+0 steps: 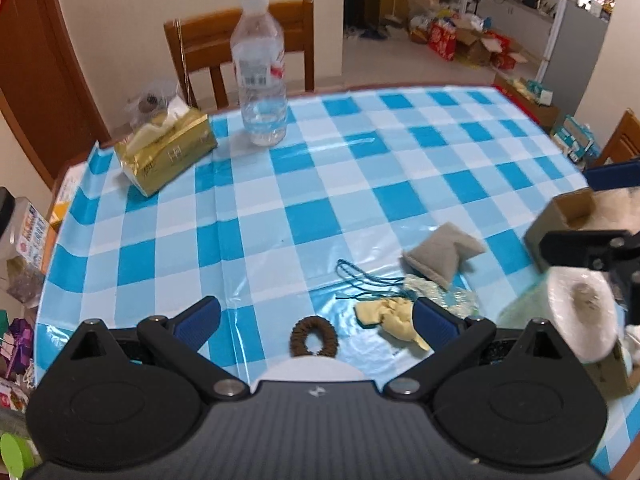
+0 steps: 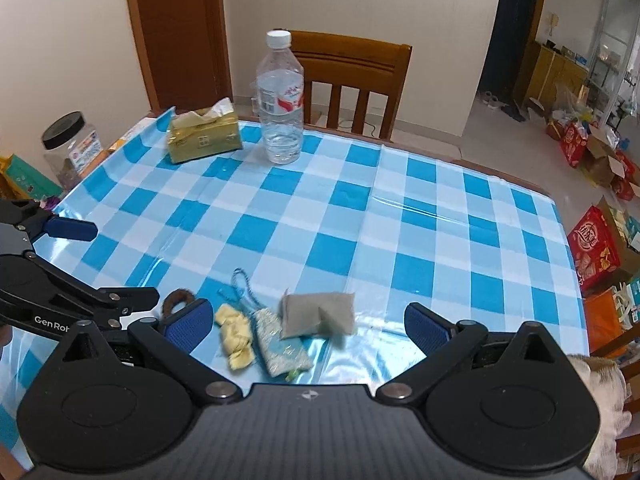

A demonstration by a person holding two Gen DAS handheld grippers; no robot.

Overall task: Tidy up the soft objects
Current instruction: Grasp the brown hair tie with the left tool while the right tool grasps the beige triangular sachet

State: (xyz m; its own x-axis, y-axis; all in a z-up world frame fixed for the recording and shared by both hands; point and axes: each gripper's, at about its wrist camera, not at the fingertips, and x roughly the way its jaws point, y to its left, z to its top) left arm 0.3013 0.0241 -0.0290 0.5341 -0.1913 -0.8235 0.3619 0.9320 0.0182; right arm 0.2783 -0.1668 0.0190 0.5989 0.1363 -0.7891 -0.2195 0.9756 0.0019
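Right wrist view | right gripper (image 2: 308,324) spread, empty, above grey pouch (image 2: 318,314) near table edge | left gripper (image 1: 316,318) spread over brown hair tie (image 1: 315,337) | step: approach; next: descend, close on pouch.

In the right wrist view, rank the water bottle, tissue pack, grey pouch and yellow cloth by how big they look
1. water bottle
2. tissue pack and grey pouch: look alike; the pouch lies nearer the camera
3. yellow cloth

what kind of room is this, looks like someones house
Most likely a home dining room. A table with a blue checked plastic tablecloth has wooden dining chairs around it, a tissue pack and water bottle on top, and cardboard boxes piled on the floor beyond.
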